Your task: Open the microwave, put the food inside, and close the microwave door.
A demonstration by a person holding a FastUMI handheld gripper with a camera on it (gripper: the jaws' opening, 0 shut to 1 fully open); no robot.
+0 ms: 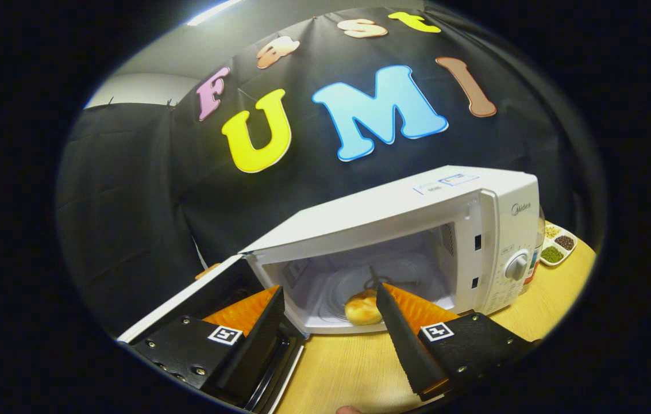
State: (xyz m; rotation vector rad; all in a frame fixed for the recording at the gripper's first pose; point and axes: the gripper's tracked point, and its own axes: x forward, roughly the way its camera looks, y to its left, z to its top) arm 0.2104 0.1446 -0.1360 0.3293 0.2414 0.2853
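The gripper (330, 313) jaws stand spread wide, released, grasping nothing. Just beyond them a bun (362, 307) lies inside the microwave (417, 230), whose door (199, 299) hangs open at left on the bench (354, 368).

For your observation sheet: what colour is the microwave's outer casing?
White; the microwave shows clearly in the gripper view.

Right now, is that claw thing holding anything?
Gripper: fingers open, holding nothing; the bun sits inside the open microwave, beyond them.
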